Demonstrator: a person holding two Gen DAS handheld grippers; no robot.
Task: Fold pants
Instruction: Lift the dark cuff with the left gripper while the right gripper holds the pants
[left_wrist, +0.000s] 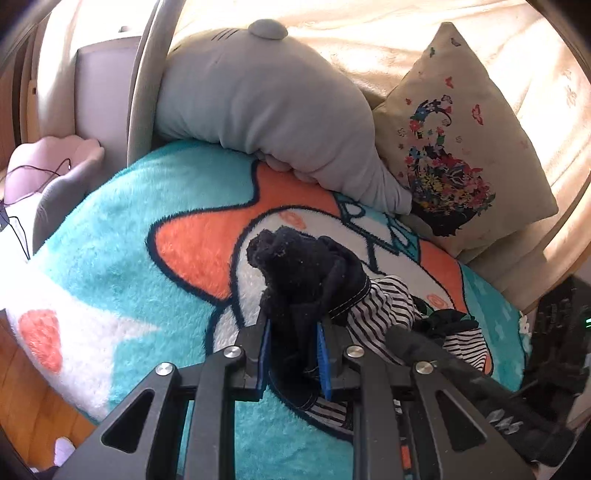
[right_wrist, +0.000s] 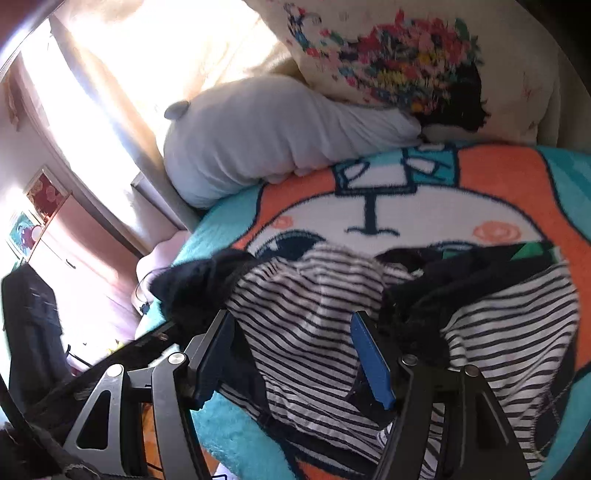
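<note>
Left claw pinched the pants' black bunched end to lift and straighten it off the blanket; right claw hung spread over the striped part.

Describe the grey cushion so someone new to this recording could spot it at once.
Start at the fluffy turquoise and orange blanket covering the bed. Along its far edge, against the cream backrest, two cushions lie side by side. The grey cushion is the long, plain, plump one with a round grey nub at one end, while its neighbour, the cream pillow, is square and printed with colourful flowers and butterflies.
</note>
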